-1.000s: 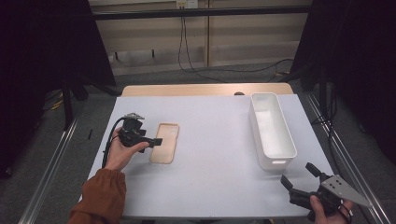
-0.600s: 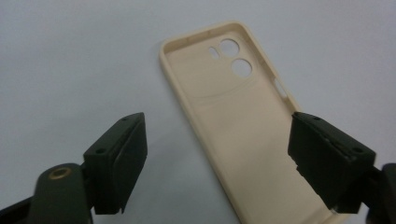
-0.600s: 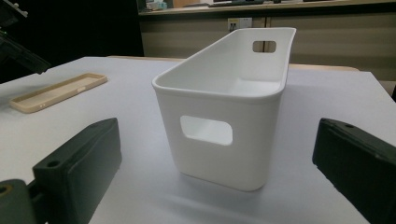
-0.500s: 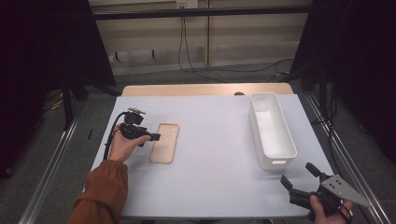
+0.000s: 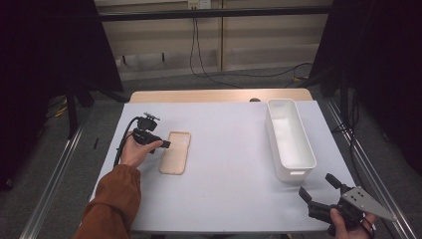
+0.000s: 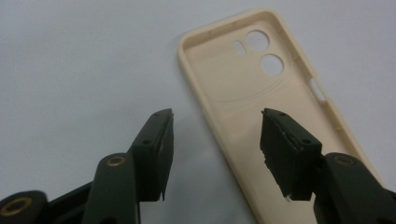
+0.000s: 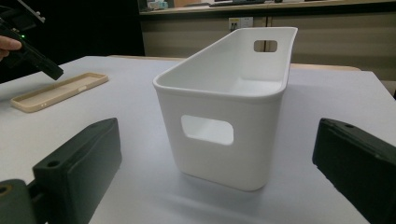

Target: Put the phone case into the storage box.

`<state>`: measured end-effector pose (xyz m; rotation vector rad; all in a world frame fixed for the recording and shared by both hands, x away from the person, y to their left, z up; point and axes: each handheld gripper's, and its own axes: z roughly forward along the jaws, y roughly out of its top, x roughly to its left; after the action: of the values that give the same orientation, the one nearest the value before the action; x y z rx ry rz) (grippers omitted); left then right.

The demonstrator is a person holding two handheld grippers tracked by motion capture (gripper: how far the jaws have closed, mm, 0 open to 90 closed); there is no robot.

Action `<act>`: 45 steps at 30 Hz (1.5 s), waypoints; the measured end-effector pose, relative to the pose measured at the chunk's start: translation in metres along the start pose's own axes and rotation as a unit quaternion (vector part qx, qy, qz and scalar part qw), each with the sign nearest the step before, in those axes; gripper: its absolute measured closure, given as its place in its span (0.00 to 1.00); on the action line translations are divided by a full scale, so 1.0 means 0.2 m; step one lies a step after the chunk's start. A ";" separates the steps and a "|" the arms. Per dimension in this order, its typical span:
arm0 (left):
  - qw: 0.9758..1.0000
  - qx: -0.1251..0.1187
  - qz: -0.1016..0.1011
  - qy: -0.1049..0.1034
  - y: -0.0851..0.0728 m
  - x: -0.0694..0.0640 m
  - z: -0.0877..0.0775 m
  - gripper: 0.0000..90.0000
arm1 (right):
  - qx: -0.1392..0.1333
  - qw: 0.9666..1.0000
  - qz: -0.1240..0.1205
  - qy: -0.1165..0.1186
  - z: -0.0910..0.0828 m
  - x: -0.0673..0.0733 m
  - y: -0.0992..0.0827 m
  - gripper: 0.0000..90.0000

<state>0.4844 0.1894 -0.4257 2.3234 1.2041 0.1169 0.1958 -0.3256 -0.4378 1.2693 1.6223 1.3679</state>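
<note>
Beige phone case [image 5: 175,152] flat, hollow side up, toward the table's [image 5: 229,164] left edge. Left gripper [image 6: 215,140] just over its long edge, jaws lately closing, one each side, seemingly not yet touching. Right gripper [image 5: 318,191] at near right corner, jaws spread, empty, facing white bin [image 7: 224,102].

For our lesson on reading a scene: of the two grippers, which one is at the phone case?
The left gripper, jaws either side of the beige phone case edge and just closing. The right gripper waits apart, near the white bin.
</note>
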 end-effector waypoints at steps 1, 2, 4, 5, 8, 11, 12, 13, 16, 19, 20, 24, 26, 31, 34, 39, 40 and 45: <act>1.000 0.002 -0.005 0.000 0.00 0.00 0.01 0.50 | 0.000 1.000 0.000 0.000 0.00 0.00 0.00 0.01; 1.000 0.004 -0.004 0.001 0.00 0.01 0.01 0.52 | 0.000 1.000 0.000 0.000 0.00 0.00 0.00 0.01; 1.000 0.010 0.000 -0.001 0.00 0.02 0.02 0.53 | 0.000 1.000 0.001 0.000 0.00 0.00 0.00 0.01; 1.000 0.012 -0.006 0.001 -0.01 0.02 0.02 0.54 | -0.001 1.000 0.003 0.000 0.00 0.00 0.00 0.01; 1.000 0.015 -0.014 0.004 -0.01 0.02 0.04 0.57 | 0.000 1.000 0.003 0.000 0.00 0.00 0.00 0.01; 1.000 0.020 -0.008 0.005 -0.01 0.01 0.06 0.59 | -0.001 1.000 0.003 0.000 0.00 0.00 0.00 0.01; 1.000 0.021 -0.004 0.010 -0.01 0.00 0.06 0.60 | -0.001 1.000 0.003 0.000 0.00 0.00 0.00 0.01; 1.000 0.022 -0.007 0.013 0.00 0.00 0.06 0.61 | -0.001 1.000 0.003 0.000 0.00 0.00 0.00 0.01; 1.000 0.021 -0.005 0.017 0.00 -0.01 0.06 0.62 | -0.001 1.000 0.003 0.001 0.00 0.00 0.00 0.01; 0.999 0.022 -0.001 0.023 0.00 -0.01 0.07 0.65 | -0.001 1.000 0.003 0.001 0.00 0.00 0.00 0.01; 1.000 0.022 0.002 0.023 0.00 -0.01 0.07 0.66 | 0.000 1.000 0.003 0.001 0.00 0.00 0.00 0.01; 1.000 0.019 0.004 0.011 0.00 -0.03 0.07 0.79 | 0.001 1.000 0.003 0.001 0.00 0.00 0.00 0.01; 1.000 0.016 -0.006 0.013 0.01 -0.04 0.08 0.80 | 0.000 1.000 0.003 0.001 0.00 0.00 0.00 0.01; 1.000 0.016 -0.014 0.009 0.00 -0.03 0.08 0.80 | 0.000 1.000 0.002 0.002 0.00 0.00 0.00 0.01; 1.000 0.018 -0.019 0.009 0.01 -0.02 0.08 0.83 | 0.000 1.000 0.002 0.001 0.00 0.00 0.00 0.01; 0.999 0.019 -0.029 0.004 0.00 -0.01 0.08 0.86 | 0.000 1.000 0.001 0.002 0.00 0.00 0.00 0.01; 0.999 0.020 -0.028 0.003 0.01 -0.01 0.08 0.86 | 0.001 1.000 0.001 0.002 0.00 0.00 0.00 0.01; 0.999 0.019 -0.036 -0.002 0.01 0.00 0.08 0.89 | 0.001 1.000 0.000 0.003 0.00 0.00 0.00 0.01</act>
<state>0.4897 0.1818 -0.4389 2.3083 1.2982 0.0646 0.1958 -0.3251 -0.4379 1.2675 1.6279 1.3713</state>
